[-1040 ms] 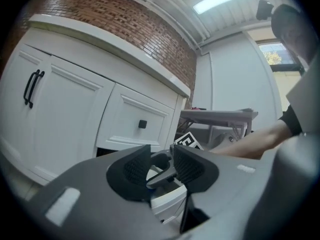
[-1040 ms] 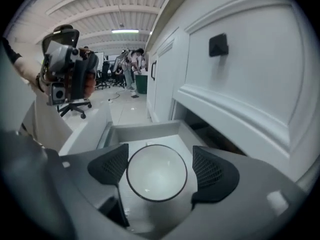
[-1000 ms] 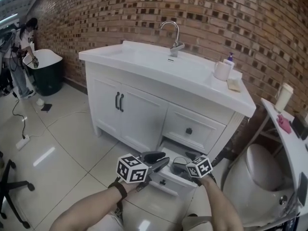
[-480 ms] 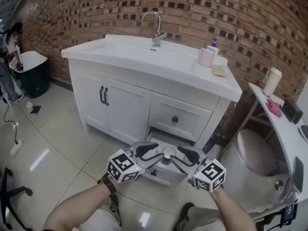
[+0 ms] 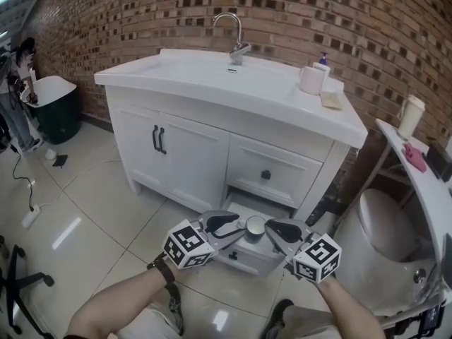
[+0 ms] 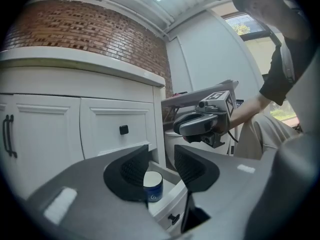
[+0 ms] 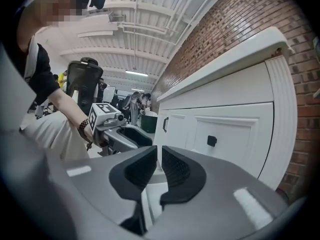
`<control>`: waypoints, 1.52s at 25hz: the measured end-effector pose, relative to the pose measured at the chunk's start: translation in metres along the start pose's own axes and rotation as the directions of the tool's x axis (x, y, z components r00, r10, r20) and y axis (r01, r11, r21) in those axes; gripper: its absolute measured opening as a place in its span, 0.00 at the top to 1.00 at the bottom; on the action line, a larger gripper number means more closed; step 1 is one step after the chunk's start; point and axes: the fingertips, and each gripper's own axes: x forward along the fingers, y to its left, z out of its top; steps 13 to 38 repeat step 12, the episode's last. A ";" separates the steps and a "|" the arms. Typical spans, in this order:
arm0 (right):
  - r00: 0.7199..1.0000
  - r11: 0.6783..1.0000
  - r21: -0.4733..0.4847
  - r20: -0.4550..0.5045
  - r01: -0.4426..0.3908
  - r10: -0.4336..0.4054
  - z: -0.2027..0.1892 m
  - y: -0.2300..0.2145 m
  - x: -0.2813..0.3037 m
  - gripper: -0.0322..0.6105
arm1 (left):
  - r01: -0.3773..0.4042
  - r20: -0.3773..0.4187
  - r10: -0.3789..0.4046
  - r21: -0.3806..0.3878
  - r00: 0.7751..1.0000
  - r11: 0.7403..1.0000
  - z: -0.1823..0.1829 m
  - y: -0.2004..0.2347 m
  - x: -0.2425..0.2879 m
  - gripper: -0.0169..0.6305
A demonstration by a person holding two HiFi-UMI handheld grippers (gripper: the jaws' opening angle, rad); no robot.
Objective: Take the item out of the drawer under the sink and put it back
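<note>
A small blue jar (image 5: 254, 224) with a white lid appears to stand inside the open bottom drawer (image 5: 248, 258) of a white sink cabinet (image 5: 187, 157) (the steep overhead angle makes its footing hard to judge). Over the drawer's left side, the left gripper (image 6: 162, 166) has its jaws apart, just narrowed a little, and grips nothing. Over the drawer's right side, the right gripper (image 7: 159, 166) is empty, and its jaws have just closed almost together.

r gripper (image 7: 159, 156) jaws just closing, nothing betw; l gripper (image 7: 131, 135) opposite
</note>
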 end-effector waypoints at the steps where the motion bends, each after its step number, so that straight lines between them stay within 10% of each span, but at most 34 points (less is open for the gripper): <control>1: 1.000 1.000 -0.003 -0.011 -0.001 0.001 -0.003 0.000 0.001 0.91 | -0.002 -0.004 0.002 -0.003 1.000 1.000 -0.002 0.001 0.000 0.71; 38: 0.999 1.000 0.008 -0.038 0.025 -0.024 -0.010 -0.004 0.011 0.95 | 0.008 -0.023 -0.008 -0.008 1.000 1.000 -0.007 0.000 0.004 0.73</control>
